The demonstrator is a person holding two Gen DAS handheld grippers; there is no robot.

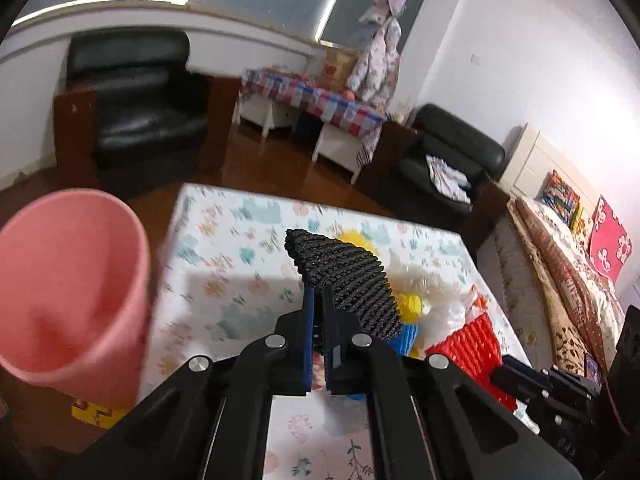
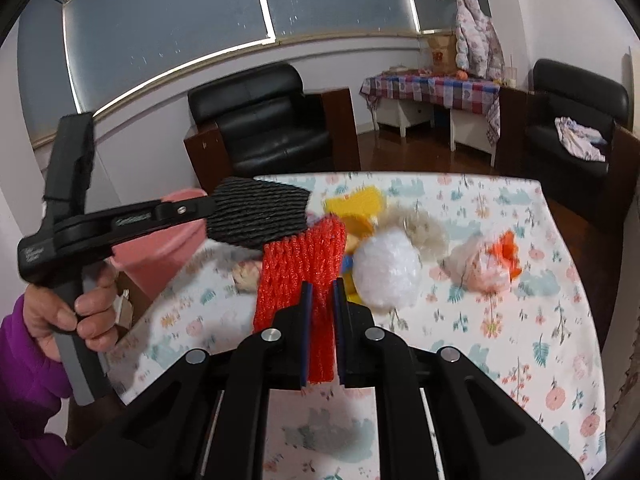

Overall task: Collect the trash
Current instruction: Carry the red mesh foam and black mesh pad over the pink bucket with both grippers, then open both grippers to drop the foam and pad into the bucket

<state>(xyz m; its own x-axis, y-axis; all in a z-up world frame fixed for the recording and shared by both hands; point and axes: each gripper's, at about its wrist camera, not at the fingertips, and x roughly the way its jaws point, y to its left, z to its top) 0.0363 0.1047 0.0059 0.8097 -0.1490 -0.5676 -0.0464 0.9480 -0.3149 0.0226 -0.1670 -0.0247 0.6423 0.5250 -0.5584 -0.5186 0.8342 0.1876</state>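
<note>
The left gripper (image 1: 319,300) is clenched on a black foam net sleeve (image 1: 344,280), pinching its near end. In the left wrist view the sleeve rises out of the jaws and leans up and to the left, its long axis running away from the gripper, with the free tip held above the counter (image 1: 224,272). In the right wrist view the same sleeve lies almost level, its free end pointing right. A pink bin (image 1: 68,280) stands just left of the counter, beside this gripper.

The right gripper (image 2: 320,284) is clenched on a red foam net sleeve (image 2: 304,268). The sleeve passes between the jaws and stands up in front of them, its long axis pointing away and slightly right, the far end close under the black sleeve.

Beyond both sleeves, on the flowered counter cloth, lie a yellow foam piece (image 2: 356,204), a white plastic wad (image 2: 386,268) and a clear bag with orange scraps (image 2: 490,264). A hand (image 2: 68,304) in a purple sleeve holds the left gripper's handle.
</note>
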